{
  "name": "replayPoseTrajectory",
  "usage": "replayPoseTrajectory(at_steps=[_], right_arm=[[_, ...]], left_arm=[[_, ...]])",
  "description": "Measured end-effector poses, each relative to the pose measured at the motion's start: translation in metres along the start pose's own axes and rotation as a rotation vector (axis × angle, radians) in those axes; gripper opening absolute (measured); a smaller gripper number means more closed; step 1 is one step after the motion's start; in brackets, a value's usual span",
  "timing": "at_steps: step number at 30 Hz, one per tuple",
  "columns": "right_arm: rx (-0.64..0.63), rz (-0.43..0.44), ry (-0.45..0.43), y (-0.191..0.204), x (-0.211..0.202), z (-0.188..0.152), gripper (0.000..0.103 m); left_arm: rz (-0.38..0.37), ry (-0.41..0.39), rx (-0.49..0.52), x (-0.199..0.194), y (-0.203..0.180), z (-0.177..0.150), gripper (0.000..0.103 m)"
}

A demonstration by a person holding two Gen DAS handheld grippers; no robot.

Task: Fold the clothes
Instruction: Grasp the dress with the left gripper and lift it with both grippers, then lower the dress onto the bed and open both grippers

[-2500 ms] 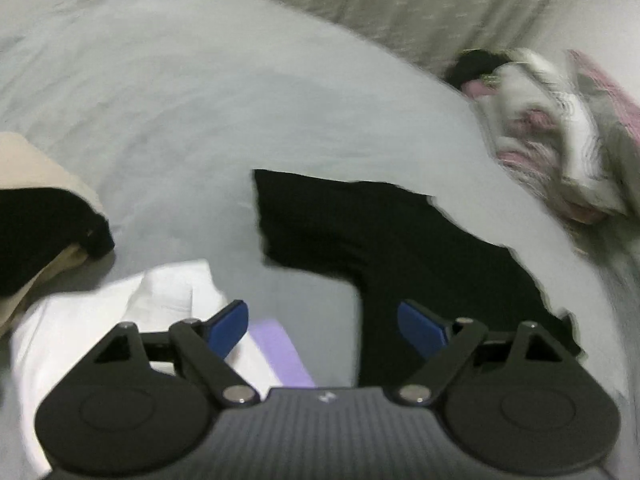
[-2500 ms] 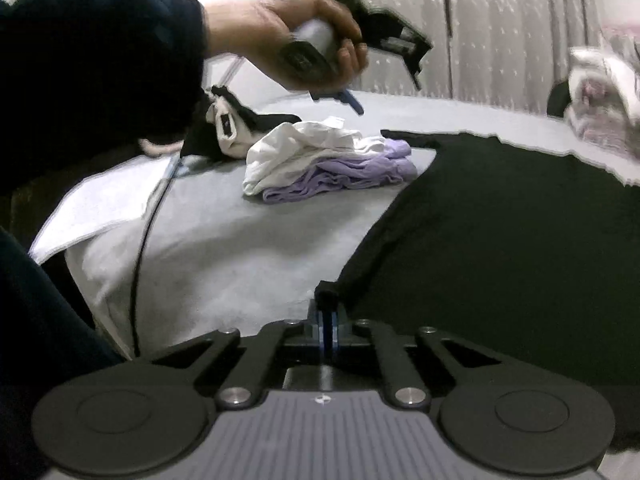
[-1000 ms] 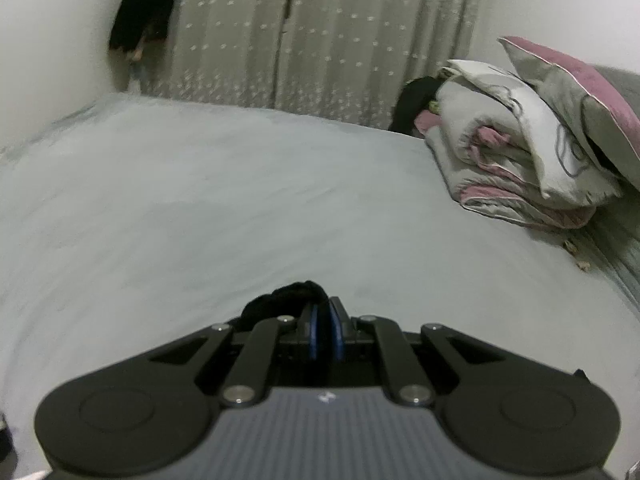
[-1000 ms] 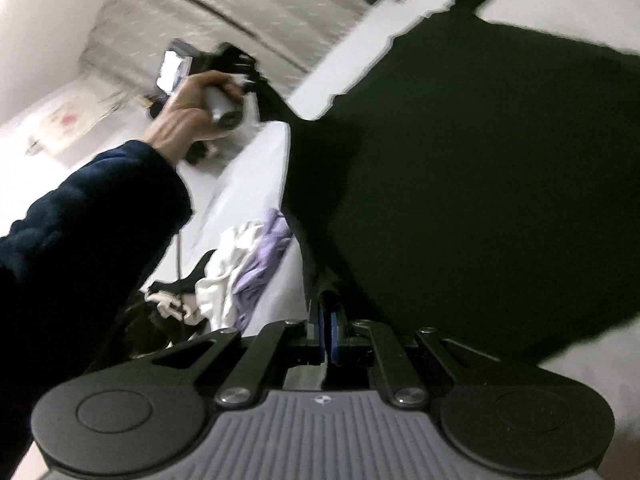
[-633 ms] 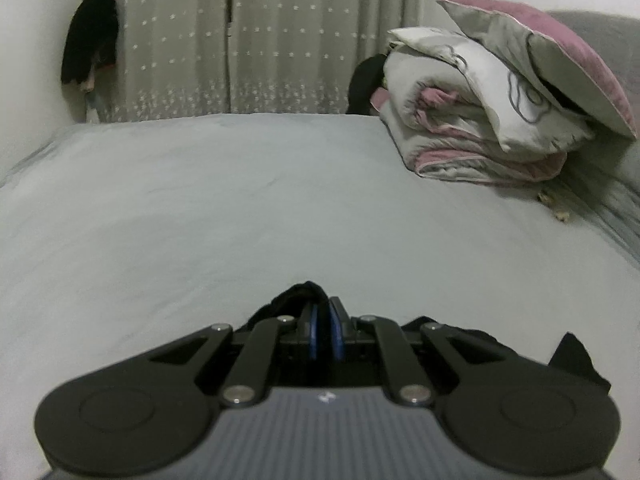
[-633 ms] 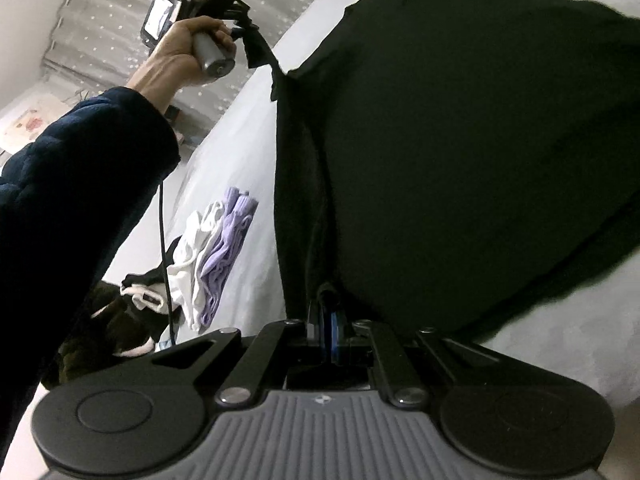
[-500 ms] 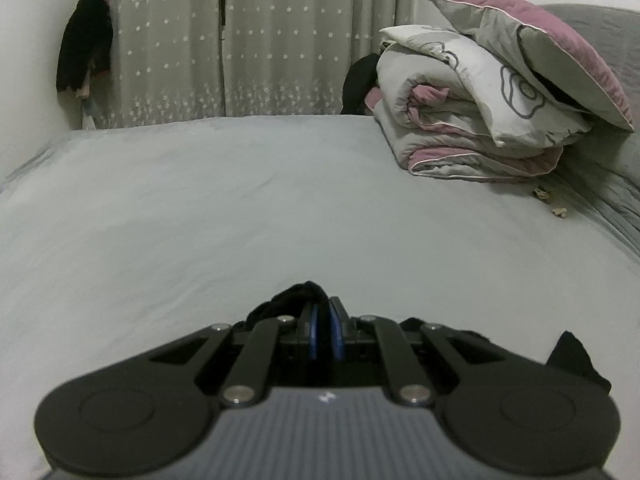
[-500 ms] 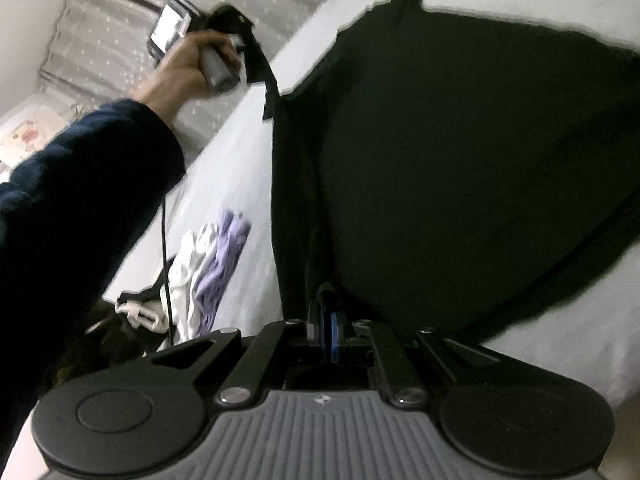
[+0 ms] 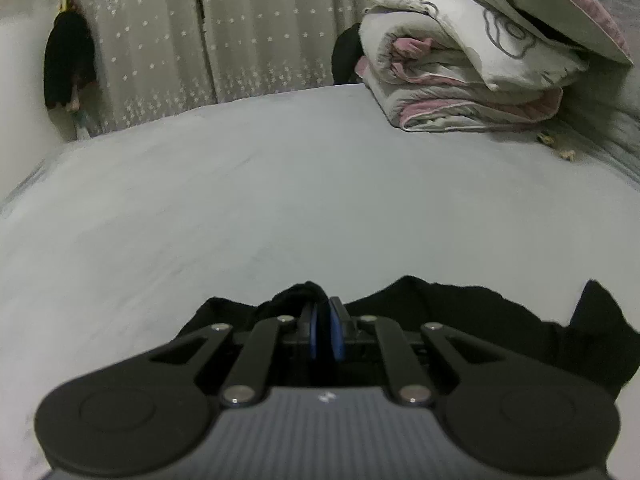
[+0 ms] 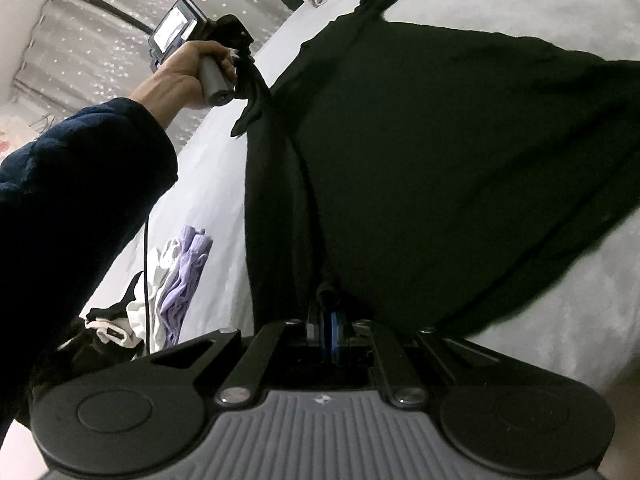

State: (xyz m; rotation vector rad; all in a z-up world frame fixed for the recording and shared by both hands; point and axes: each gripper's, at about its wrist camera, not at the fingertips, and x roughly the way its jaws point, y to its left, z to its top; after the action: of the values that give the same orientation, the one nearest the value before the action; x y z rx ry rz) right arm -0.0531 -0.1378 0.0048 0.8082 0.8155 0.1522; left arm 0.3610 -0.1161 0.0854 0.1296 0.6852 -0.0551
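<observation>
Both corners are pinched and the black garment is stretched between the two tools. The right hand-held gripper has its jaws pressed together on a bunched bit of the dark fabric right at its tips, and from there the cloth fans out ahead of it across the grey bed, most of it lying flat, with one edge lifted. Up ahead and to the left of that gripper, a bare hand in a dark sleeve carries the left hand-held gripper, which is likewise clamped tight on a small fold of black cloth poking past its blue pads; the rest of the garment trails off to its right and beneath it. Far ahead of the left gripper sit a rolled duvet and a pillow, and a heap of white and lilac clothes waits to the left of the right gripper. This looks like the spreading or first-fold step: one side edge is held at both ends. Next, I'd judge, both grippers must travel together, keeping that edge taut, carry it over the body of the garment, lay it down square, and only then let go.
</observation>
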Motion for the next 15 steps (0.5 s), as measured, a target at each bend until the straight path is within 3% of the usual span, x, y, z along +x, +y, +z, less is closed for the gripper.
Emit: replayPoseTrajectory(at_steps=[5,8,10,14,15], right_arm=[[0.002,-0.003,0.002,-0.001,0.000,-0.002,0.007],[0.010,-0.007,-0.003,0.000,0.005,0.000,0.007],[0.014,-0.012,-0.011,-0.001,0.004,0.001,0.007],[0.024,-0.024,-0.027,-0.001,0.003,0.001,0.007],[0.026,-0.028,-0.032,-0.001,0.004,0.002,0.007]], left_arm=[[-0.006,0.016,0.034,0.007,-0.014,-0.004,0.008],[-0.018,0.017,0.025,0.009,-0.017,-0.005,0.014],[-0.029,0.010,0.014,0.008,-0.016,-0.004,0.024],[-0.056,-0.029,-0.051,-0.001,-0.004,0.004,0.027],[-0.057,-0.047,-0.081,-0.005,0.003,0.007,0.037]])
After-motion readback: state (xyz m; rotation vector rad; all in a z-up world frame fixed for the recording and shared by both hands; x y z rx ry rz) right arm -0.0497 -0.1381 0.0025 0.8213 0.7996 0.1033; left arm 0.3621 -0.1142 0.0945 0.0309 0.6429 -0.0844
